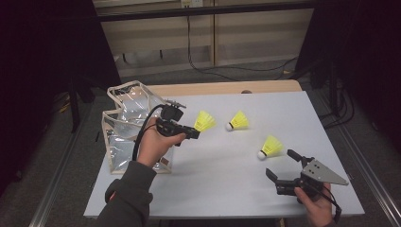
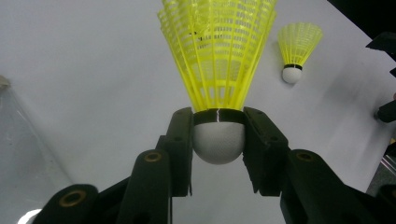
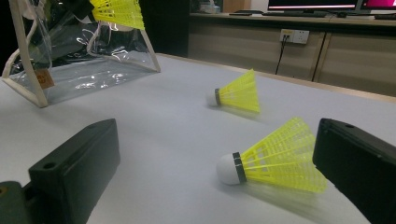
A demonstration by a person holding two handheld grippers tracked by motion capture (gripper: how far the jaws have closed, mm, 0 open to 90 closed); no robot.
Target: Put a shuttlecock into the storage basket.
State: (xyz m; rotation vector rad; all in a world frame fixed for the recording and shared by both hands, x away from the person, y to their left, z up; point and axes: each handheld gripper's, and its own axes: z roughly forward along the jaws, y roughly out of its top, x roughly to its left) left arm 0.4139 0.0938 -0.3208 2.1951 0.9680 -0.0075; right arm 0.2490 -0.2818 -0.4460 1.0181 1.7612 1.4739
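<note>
One shuttlecock (image 2: 218, 93) clamped in left gripper (image 2: 218, 149) near bag (image 1: 124, 124); two on tabletop (image 1: 227, 175); right gripper (image 1: 283, 165) wide open, empty.

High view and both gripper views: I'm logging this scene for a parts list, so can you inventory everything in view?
shuttlecocks: three, yellow skirts with white cork heads; one clamped by its head in the left tool, one lying mid-table, one lying just ahead of the right tool
bag: one, clear plastic with cream trim, at the table's left edge
table: one, pale grey top with a wood strip at the far edge
cables: several, black, on the floor beyond the table
left tool: black, shut on a shuttlecock, beside the bag
right tool: black with a grey plate, open, near the table's right front
hands: two, left, right
</note>
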